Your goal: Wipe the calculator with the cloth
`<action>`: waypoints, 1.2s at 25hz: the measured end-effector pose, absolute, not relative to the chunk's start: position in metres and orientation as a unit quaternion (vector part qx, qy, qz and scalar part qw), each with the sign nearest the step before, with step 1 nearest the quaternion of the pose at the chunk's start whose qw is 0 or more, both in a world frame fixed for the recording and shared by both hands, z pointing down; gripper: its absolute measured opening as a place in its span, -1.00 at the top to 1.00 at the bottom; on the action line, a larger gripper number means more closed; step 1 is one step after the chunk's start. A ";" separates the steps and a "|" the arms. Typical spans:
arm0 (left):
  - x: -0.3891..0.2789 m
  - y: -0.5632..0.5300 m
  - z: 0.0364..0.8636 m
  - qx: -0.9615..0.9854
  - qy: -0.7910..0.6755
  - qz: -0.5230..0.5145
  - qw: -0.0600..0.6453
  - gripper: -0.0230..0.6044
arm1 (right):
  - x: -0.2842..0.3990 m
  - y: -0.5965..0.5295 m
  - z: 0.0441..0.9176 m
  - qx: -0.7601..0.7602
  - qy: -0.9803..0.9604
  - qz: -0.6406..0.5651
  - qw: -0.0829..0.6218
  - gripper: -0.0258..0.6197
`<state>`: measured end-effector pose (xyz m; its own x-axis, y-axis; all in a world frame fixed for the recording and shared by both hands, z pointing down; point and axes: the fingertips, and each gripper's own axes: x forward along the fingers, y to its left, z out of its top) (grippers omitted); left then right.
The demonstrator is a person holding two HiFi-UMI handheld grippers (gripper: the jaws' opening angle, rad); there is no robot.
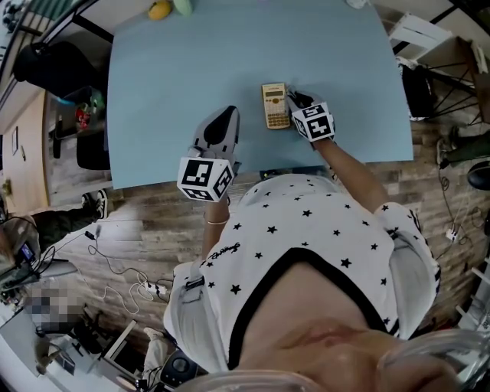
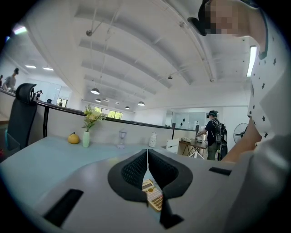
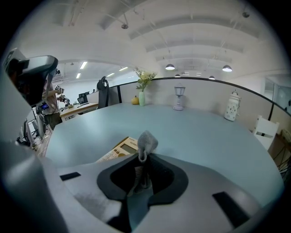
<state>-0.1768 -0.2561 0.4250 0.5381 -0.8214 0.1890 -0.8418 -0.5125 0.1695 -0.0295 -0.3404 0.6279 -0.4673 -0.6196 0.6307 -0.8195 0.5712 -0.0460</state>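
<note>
A beige calculator (image 1: pixel 276 106) lies flat on the light blue table (image 1: pixel 153 115), near its front edge. My right gripper (image 1: pixel 297 99) sits just right of it, shut on a small grey cloth (image 3: pixel 146 142) that bunches up above the jaw tips; the calculator (image 3: pixel 119 149) shows just left of them. My left gripper (image 1: pixel 223 122) rests on the table left of the calculator, jaws shut with nothing between them. Through the gap under its tips I see the calculator (image 2: pixel 153 195).
At the table's far edge stand a yellow fruit (image 1: pixel 159 10), a vase with flowers (image 3: pixel 142 96), a clear goblet (image 3: pixel 178 103) and a white jar (image 3: pixel 232 112). A black chair (image 1: pixel 46 65) stands off the table's left; a white chair (image 1: pixel 417 34) off its right.
</note>
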 end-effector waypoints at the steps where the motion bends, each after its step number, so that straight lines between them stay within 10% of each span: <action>1: -0.178 -0.255 0.425 0.868 -0.480 0.042 0.121 0.83 | -0.030 -0.341 0.628 0.429 -0.839 0.173 0.287 0.75; 30: -0.181 -0.244 0.427 0.875 -0.466 0.048 0.121 0.83 | -0.089 -0.289 0.616 0.368 -0.875 0.161 0.270 0.75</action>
